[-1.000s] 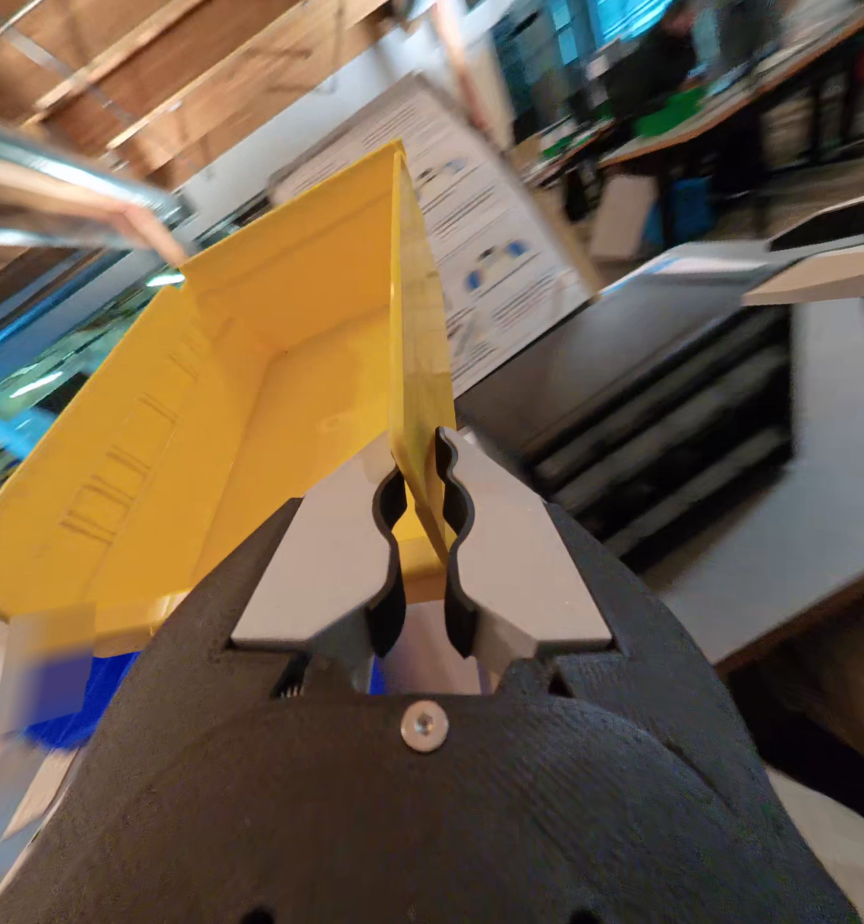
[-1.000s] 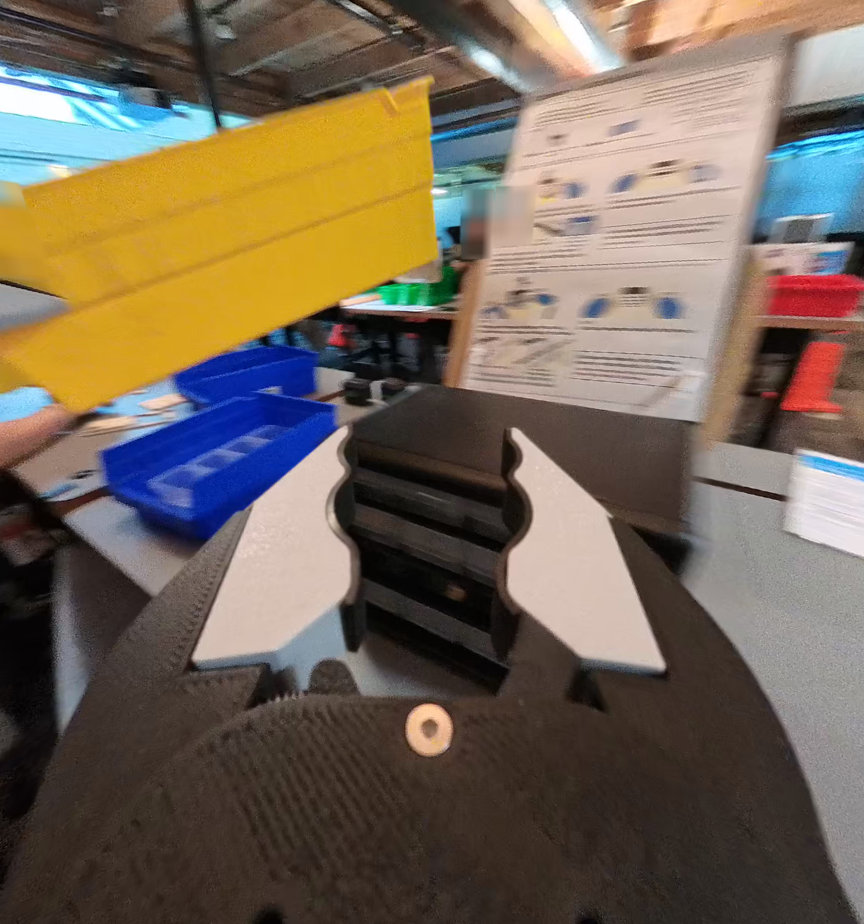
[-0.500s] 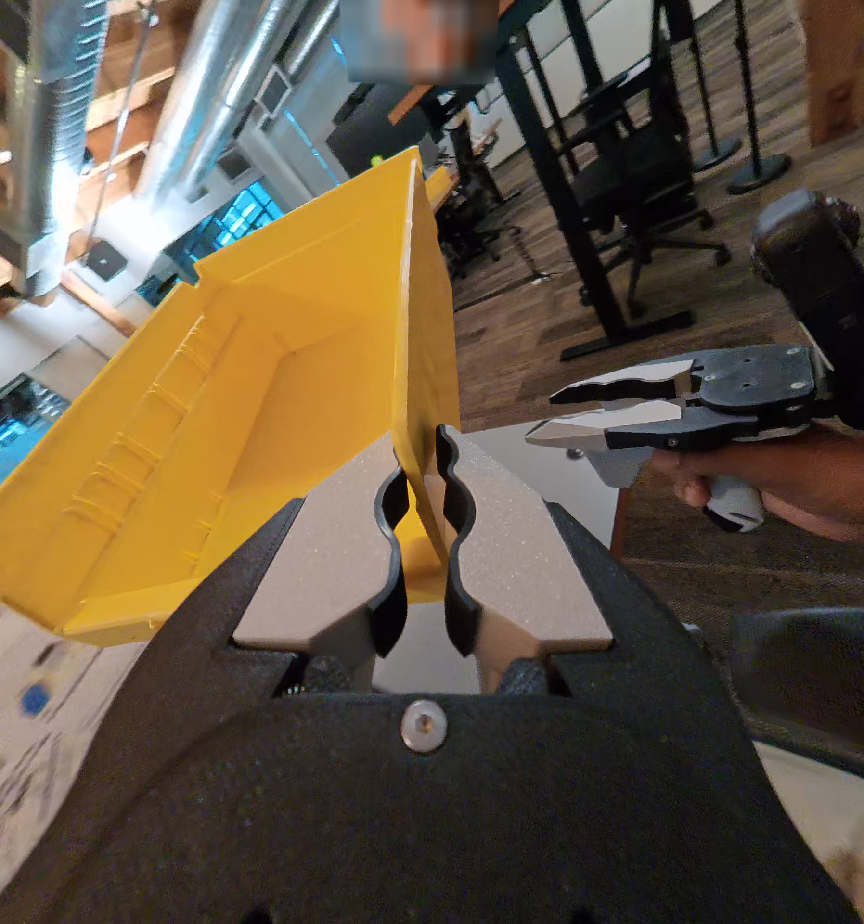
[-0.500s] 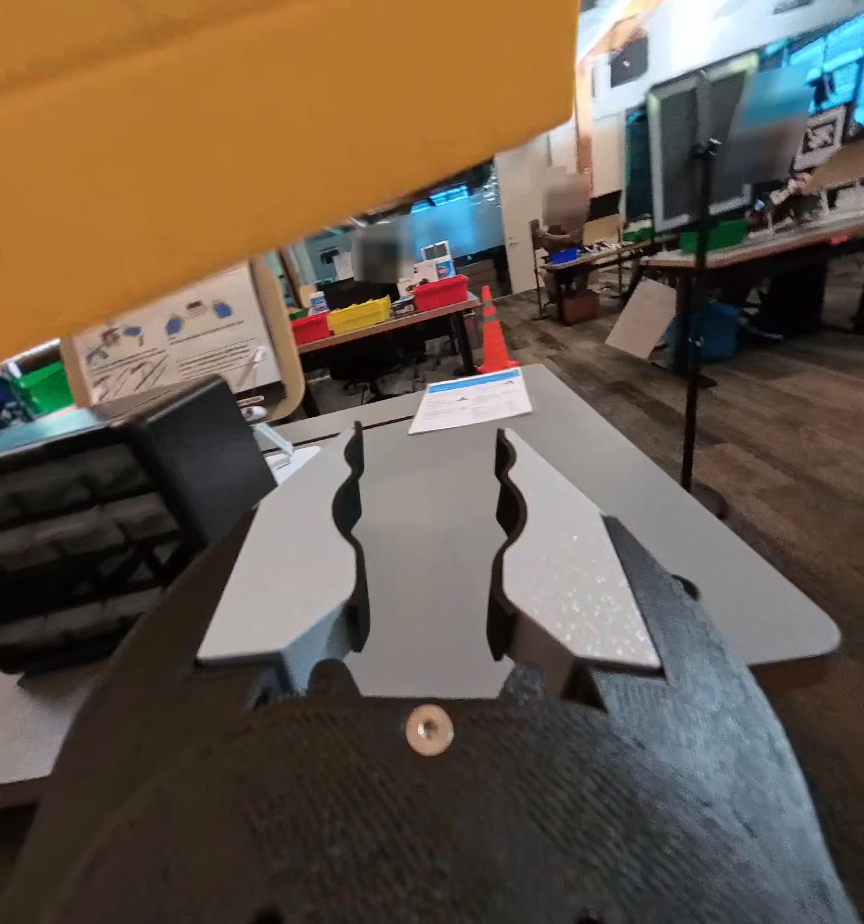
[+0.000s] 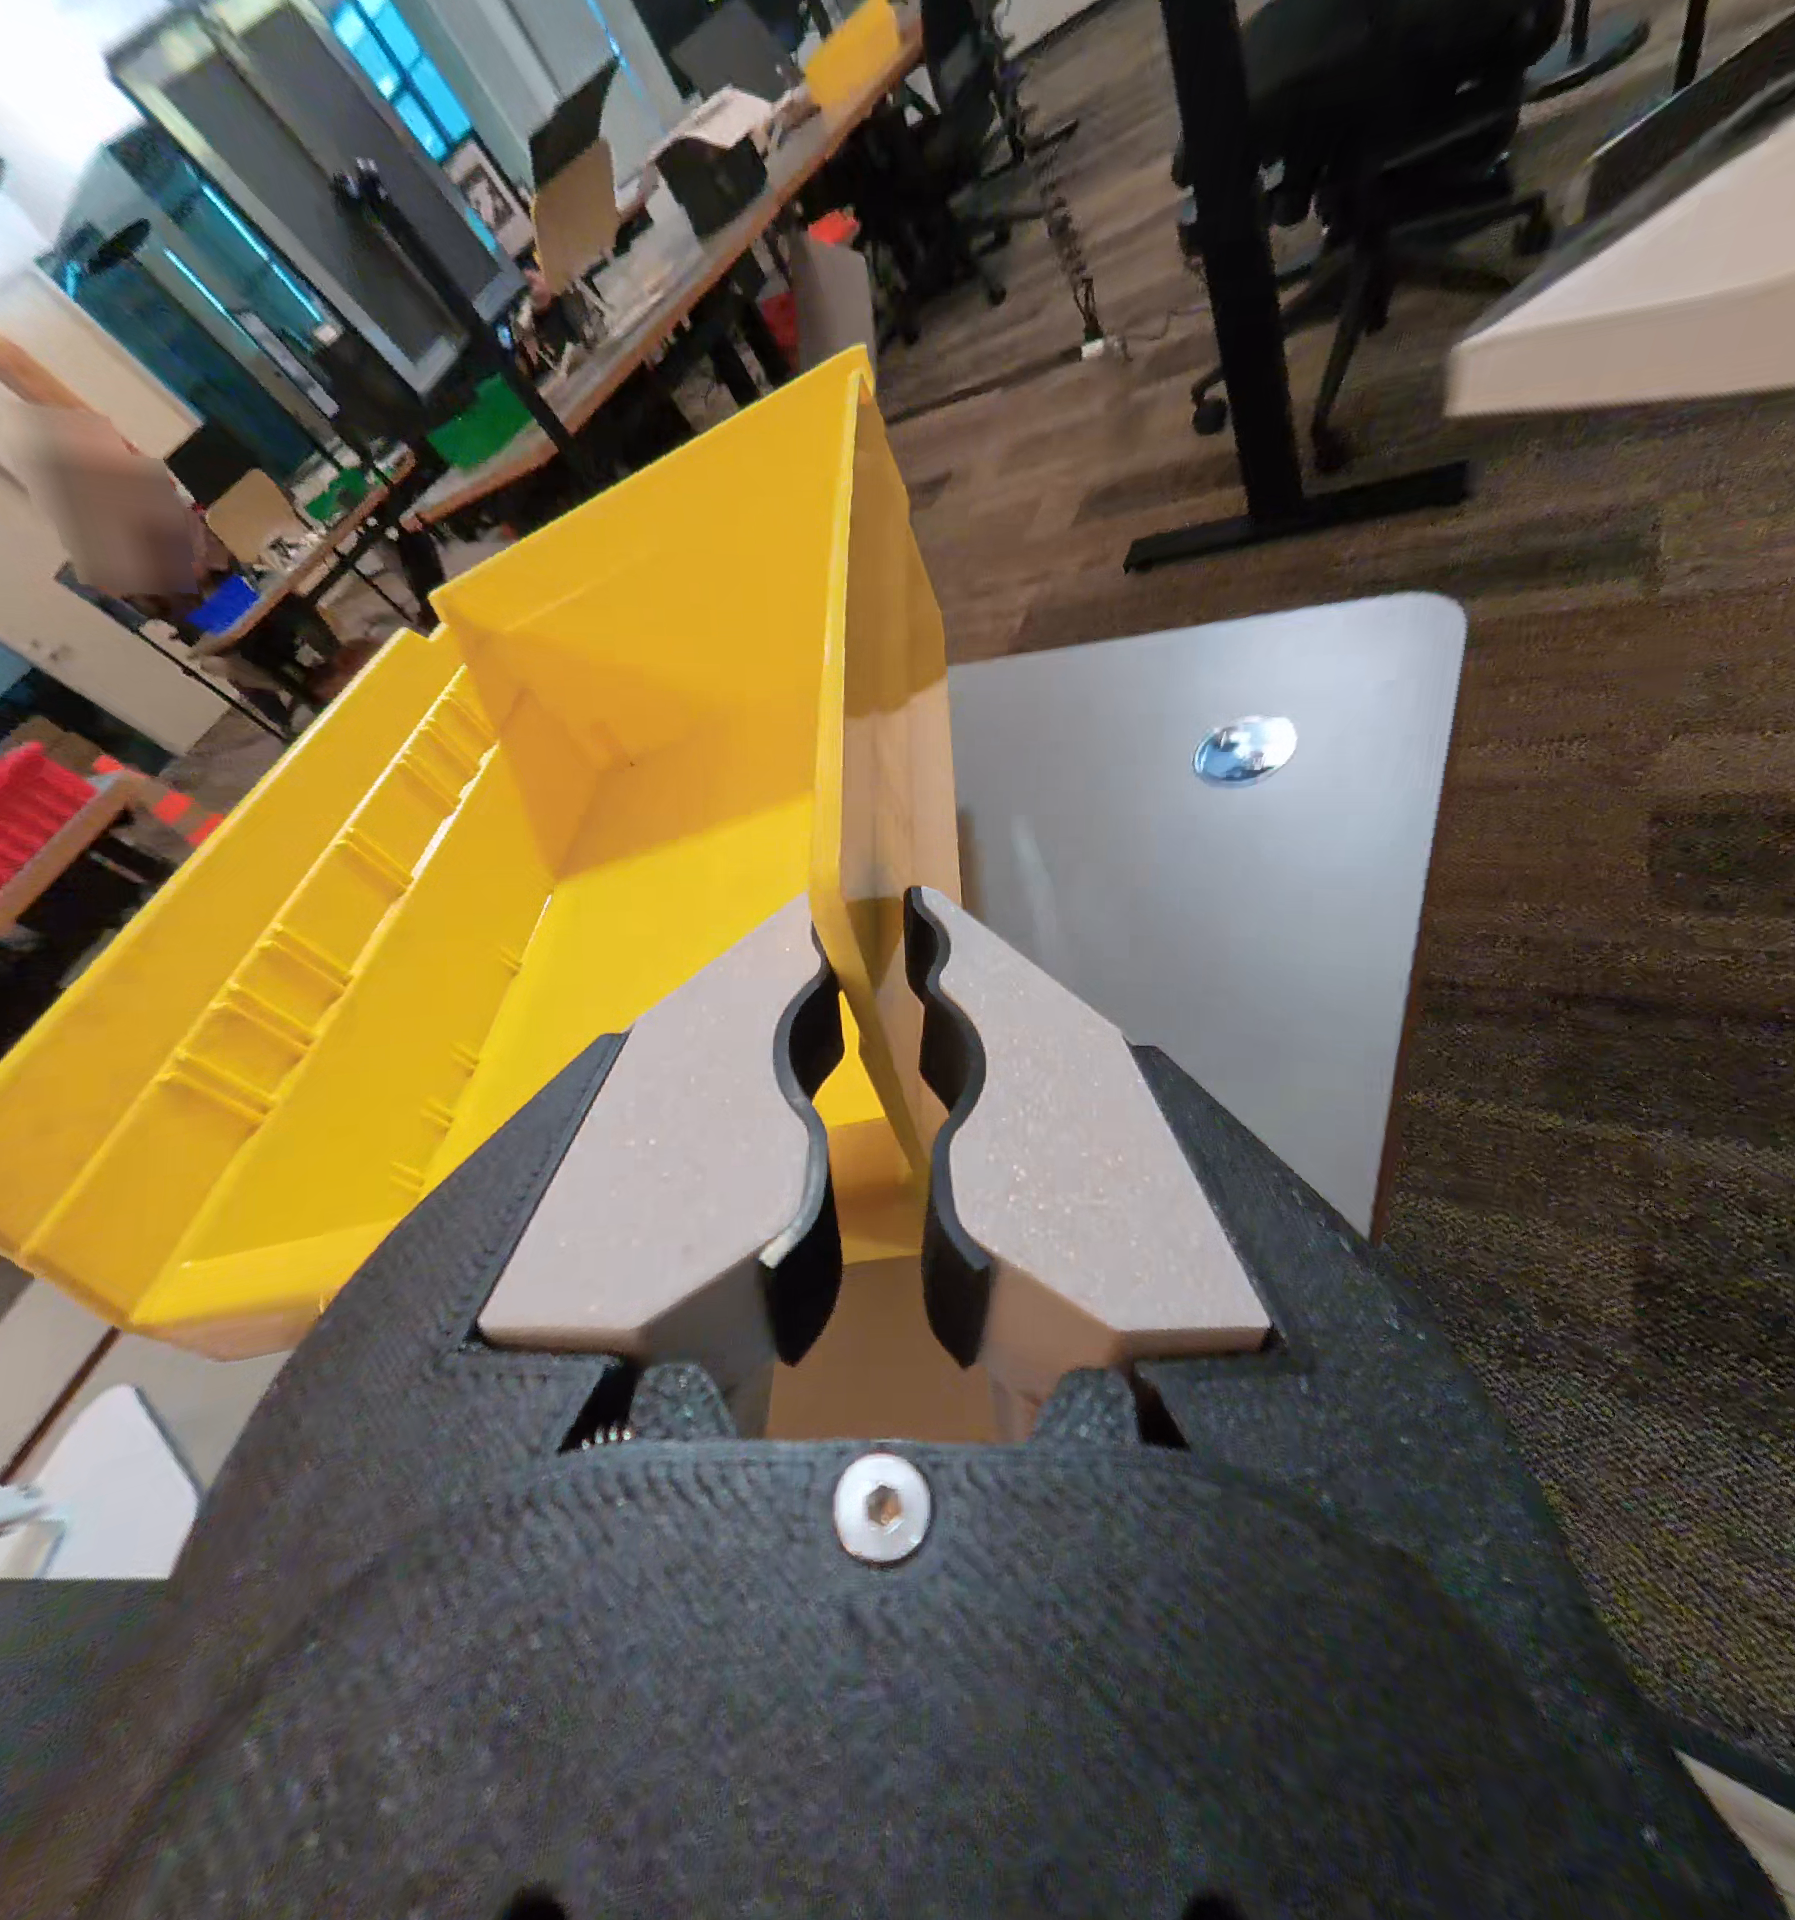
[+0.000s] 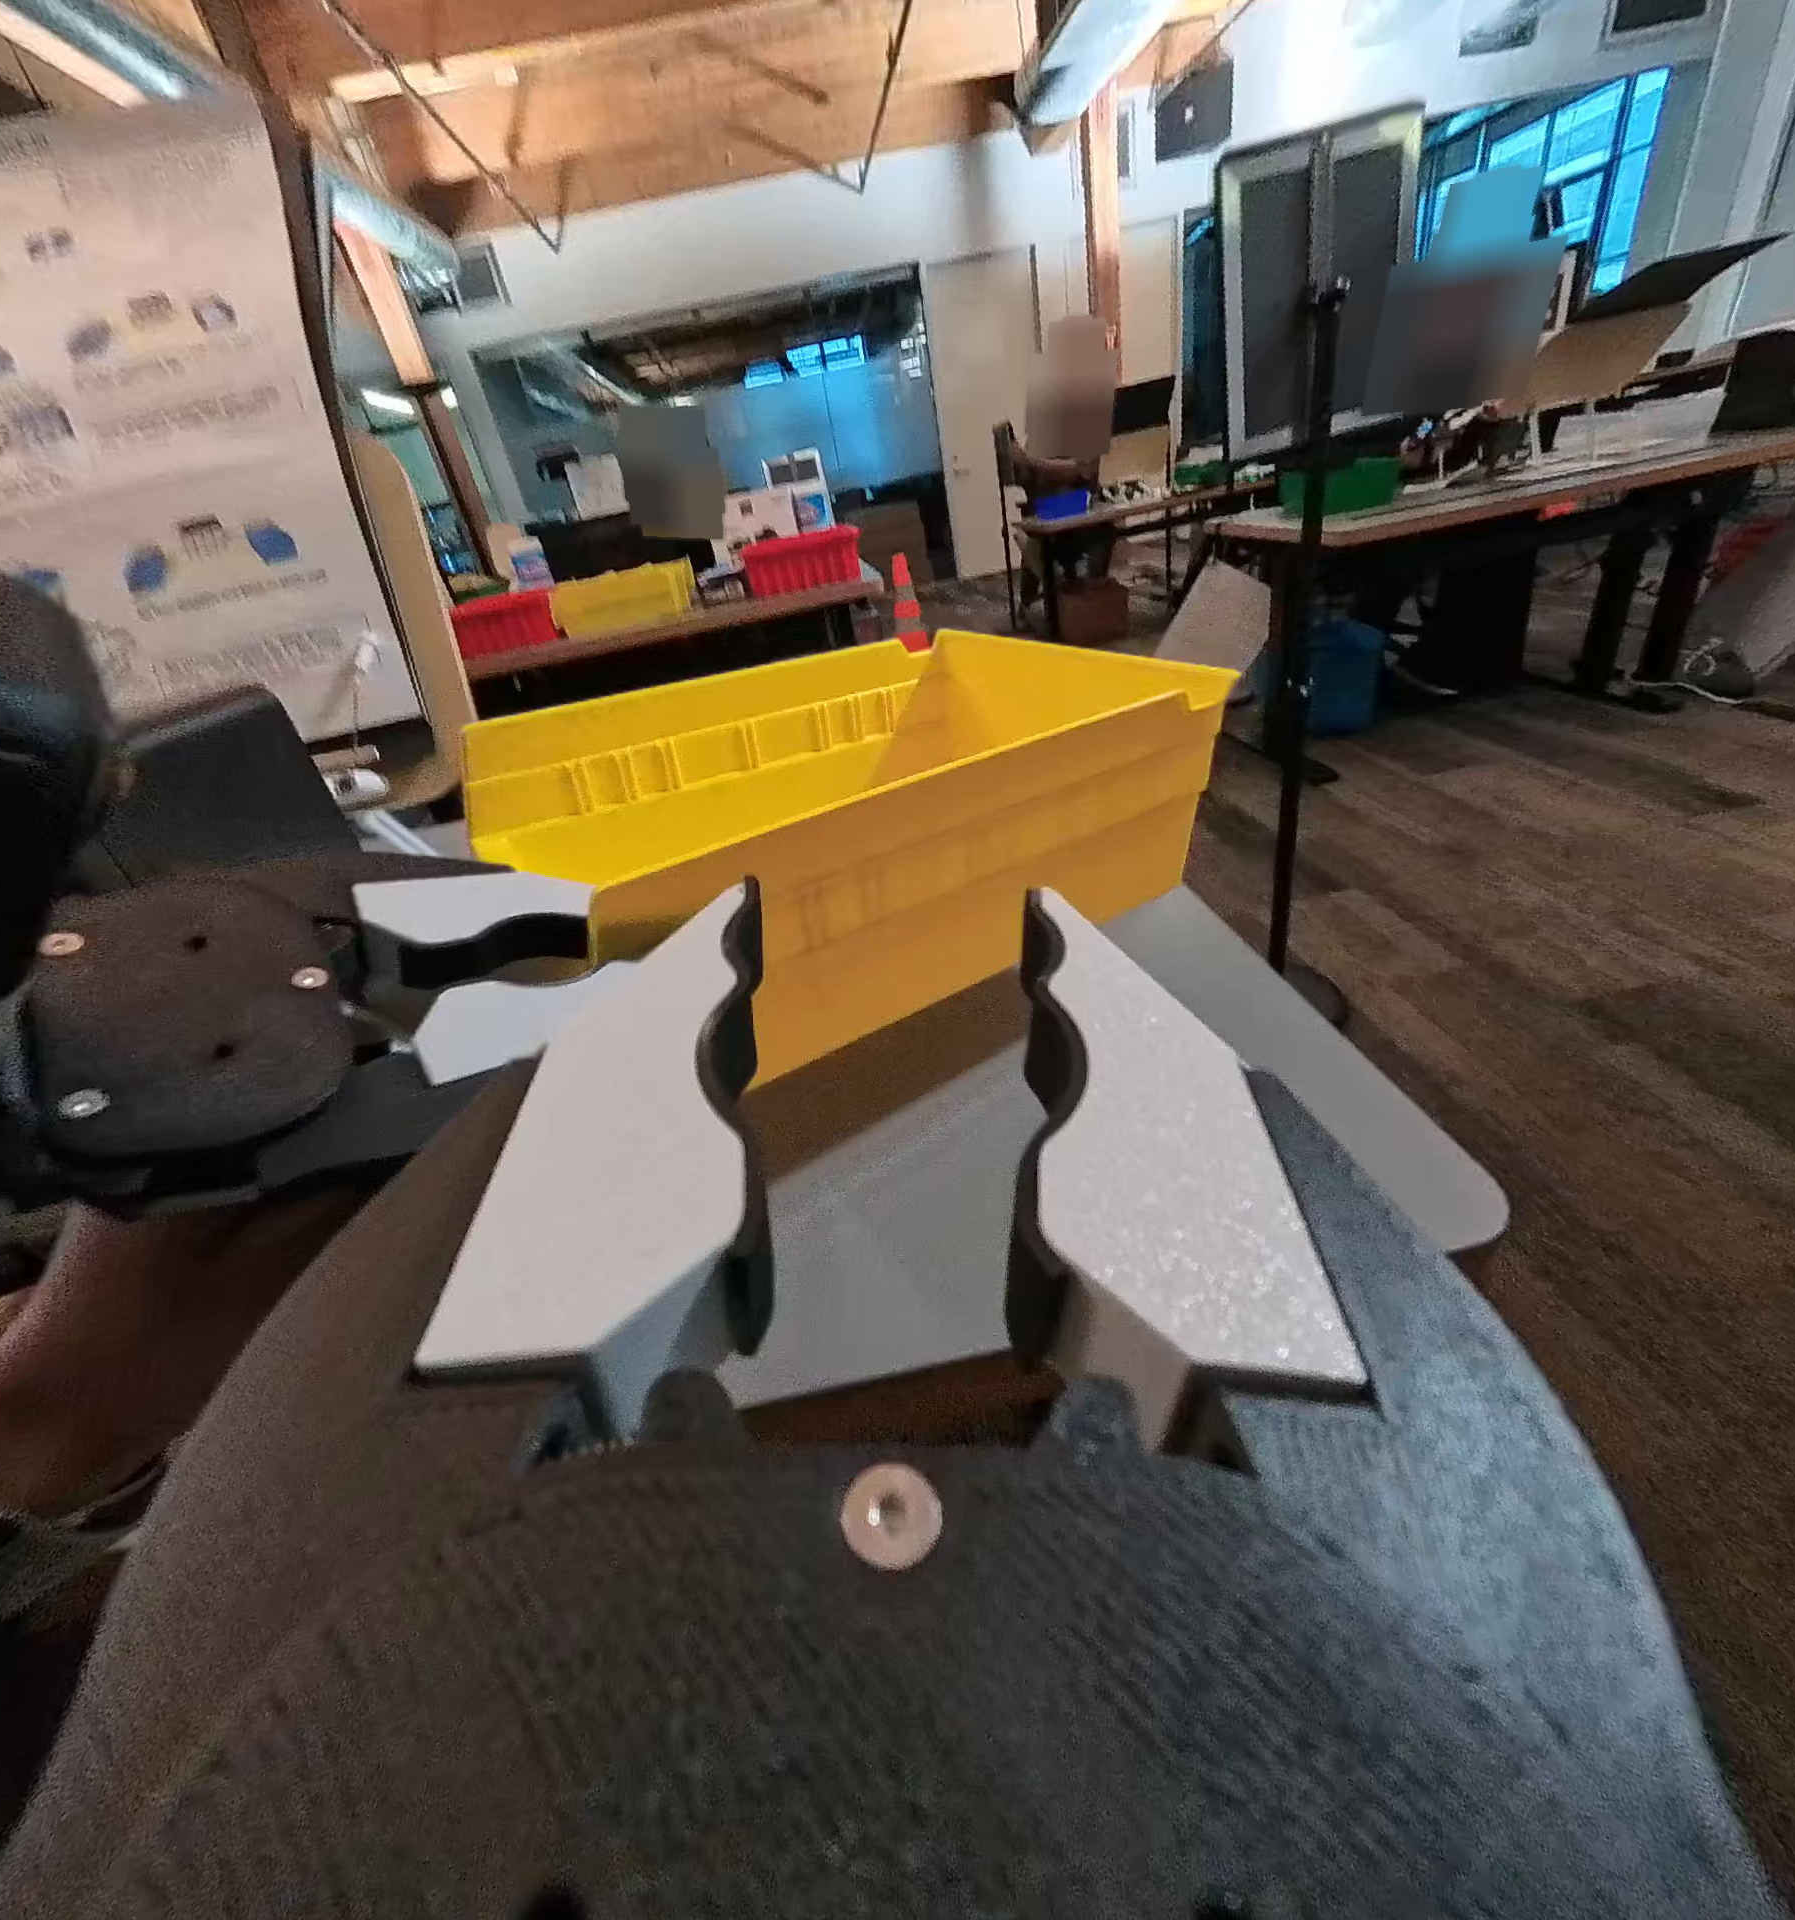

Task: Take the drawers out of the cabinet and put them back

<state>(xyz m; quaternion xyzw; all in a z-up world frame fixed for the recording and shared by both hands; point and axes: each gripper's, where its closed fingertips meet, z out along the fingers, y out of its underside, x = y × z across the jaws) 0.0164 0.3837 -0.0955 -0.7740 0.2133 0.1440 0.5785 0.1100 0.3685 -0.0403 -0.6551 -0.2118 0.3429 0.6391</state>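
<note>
A yellow plastic drawer (image 5: pixel 664 727) is held tilted, low over the grey table (image 5: pixel 1236 935); I cannot tell whether it touches the table. My left gripper (image 5: pixel 865 914) is shut on the drawer's thin end wall. In the right wrist view the drawer (image 6: pixel 872 883) is just ahead, and the left gripper (image 6: pixel 571 951) grips its left end. My right gripper (image 6: pixel 891 914) is open and empty, a little short of the drawer's near side. The black cabinet (image 6: pixel 218 790) shows partly at far left, behind the left gripper.
A metal disc (image 5: pixel 1244 748) is set in the table near its rounded far corner. A black stand pole (image 6: pixel 1298 727) rises beyond the table (image 6: pixel 1288 1039). A poster board (image 6: pixel 124 416) stands at left. A hand (image 6: pixel 93 1330) holds the left gripper.
The yellow drawer has come down from high in the air to just over the table's right end. Both views have swung right, away from the cabinet. The right gripper stays open.
</note>
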